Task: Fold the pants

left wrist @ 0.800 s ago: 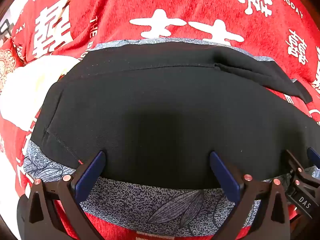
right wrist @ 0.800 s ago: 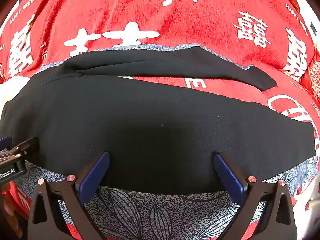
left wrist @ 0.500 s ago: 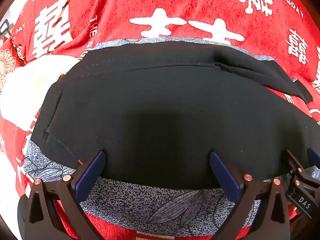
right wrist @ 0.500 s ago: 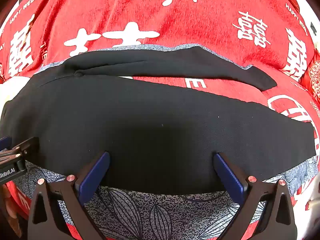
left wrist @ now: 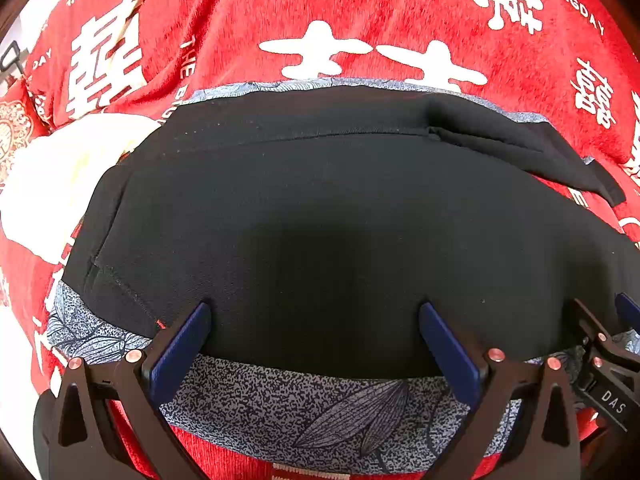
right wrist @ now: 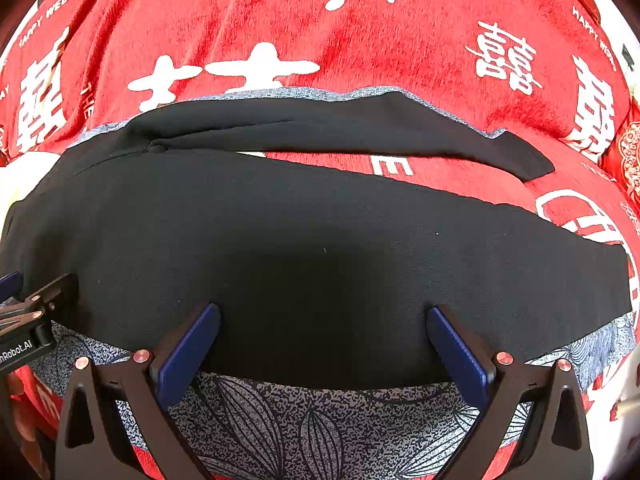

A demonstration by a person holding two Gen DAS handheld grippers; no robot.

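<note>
Black pants (left wrist: 320,208) (right wrist: 312,240) lie flat, waist to the left, two legs running right; the far leg (right wrist: 360,132) splits off from the near one. A blue-grey leaf-print lining or second layer (left wrist: 320,408) (right wrist: 312,428) shows under their near and far edges. My left gripper (left wrist: 314,322) hovers open over the near edge by the waist end, nothing between its blue pads (left wrist: 180,352). My right gripper (right wrist: 322,326) stands open over the near leg's edge, also with nothing in it. Each gripper shows at the edge of the other's view: the right gripper (left wrist: 608,364), the left gripper (right wrist: 28,320).
A red blanket (left wrist: 360,12) (right wrist: 280,20) with white characters and lettering covers the surface all round the pants. A white patch (left wrist: 60,184) of the blanket lies left of the waist. A patterned red cushion edge (right wrist: 628,152) sits at the far right.
</note>
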